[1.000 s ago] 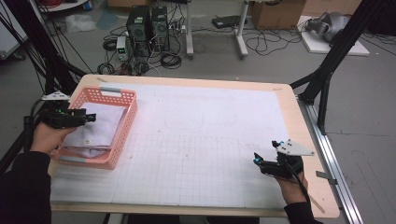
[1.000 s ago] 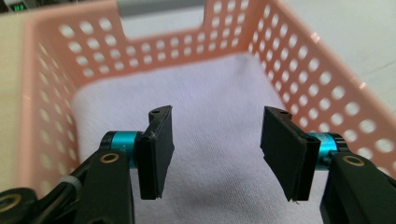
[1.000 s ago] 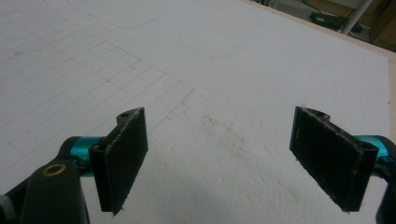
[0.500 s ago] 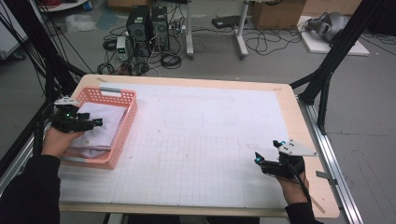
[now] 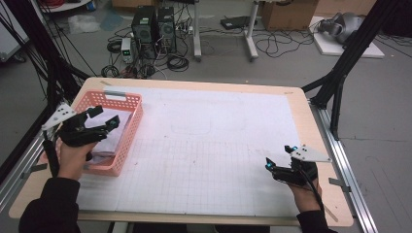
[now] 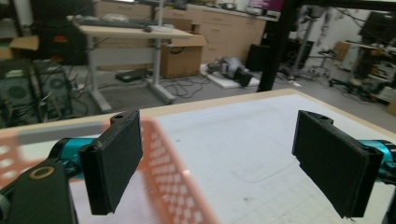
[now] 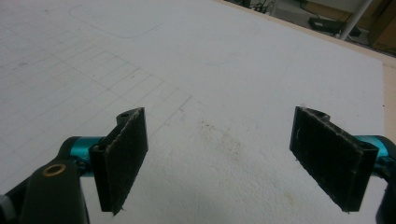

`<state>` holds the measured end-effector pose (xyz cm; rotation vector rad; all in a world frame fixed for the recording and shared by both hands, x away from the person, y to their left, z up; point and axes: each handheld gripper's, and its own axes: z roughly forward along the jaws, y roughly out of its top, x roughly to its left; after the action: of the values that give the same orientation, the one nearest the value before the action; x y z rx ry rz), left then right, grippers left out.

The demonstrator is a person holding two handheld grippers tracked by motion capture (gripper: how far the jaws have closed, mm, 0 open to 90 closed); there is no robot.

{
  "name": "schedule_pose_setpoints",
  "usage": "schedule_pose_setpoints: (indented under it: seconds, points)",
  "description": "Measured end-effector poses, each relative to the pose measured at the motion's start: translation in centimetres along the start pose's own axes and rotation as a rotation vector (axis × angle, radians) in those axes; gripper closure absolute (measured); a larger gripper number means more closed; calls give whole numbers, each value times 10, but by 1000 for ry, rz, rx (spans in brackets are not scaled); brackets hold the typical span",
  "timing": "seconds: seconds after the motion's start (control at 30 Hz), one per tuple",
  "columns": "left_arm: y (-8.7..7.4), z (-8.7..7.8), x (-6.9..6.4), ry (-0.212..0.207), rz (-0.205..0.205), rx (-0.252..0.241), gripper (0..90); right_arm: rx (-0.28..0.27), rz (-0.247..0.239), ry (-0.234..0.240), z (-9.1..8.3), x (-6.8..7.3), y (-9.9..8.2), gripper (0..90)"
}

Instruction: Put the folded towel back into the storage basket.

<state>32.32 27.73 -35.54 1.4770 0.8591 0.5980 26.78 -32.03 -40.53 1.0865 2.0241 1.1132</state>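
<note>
A: The left hand-held gripper (image 5: 99,119) is hanging over the near-left part of the pink basket (image 5: 131,131), which is sitting at the left end of the table (image 5: 301,111). Its jaws have just been opening and are standing wide apart with nothing between them; in the left gripper view the basket's meshed wall (image 6: 168,186) is passing below the gap.

B: And the white cloth (image 5: 114,136)?

A: It is lying folded inside the basket, against the near wall, free of the pads. The step in hand looks like letting go and coming away from the basket.

B: How is that done well?

A: By keeping the jaws wide and lifting clear before drawing back, so that no pad is catching the cloth or hooking the rim. The basket is light plastic, so a snag would probably be dragging it along the table.

B: Which way is the basket running?

A: Its long axis is running from the person's side toward the far edge, leaning slightly to the right at the far end, and its open side is facing up. The cloth seems to be lying along the same line, though its folds are too blurred to tell more.

B: And the other hand?

A: The right hand-held gripper (image 5: 272,167) is resting low over the near right of the table, jaws wide and empty, pointing left across the gridded sheet (image 7: 140,56).
</note>
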Motion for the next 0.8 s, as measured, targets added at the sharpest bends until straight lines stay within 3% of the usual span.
schedule_pose_setpoints:
  seconds: [0.13, 0.5, 0.63, 0.8]
  points:
    - [-3, 9, -23, -59, 17, -15, 171, -1, 4, 1, 0, -1, 0, 181]
    - [-28, 44, -85, -205, 64, 52, 171, -6, 13, 17, 0, 1, 0, 180]
    - [-35, 50, -100, -245, 76, 64, 171, -8, 8, 17, 0, 2, 0, 179]
    - [-48, 53, -112, -263, 80, 88, 172, -11, 8, 18, -2, 3, 0, 179]
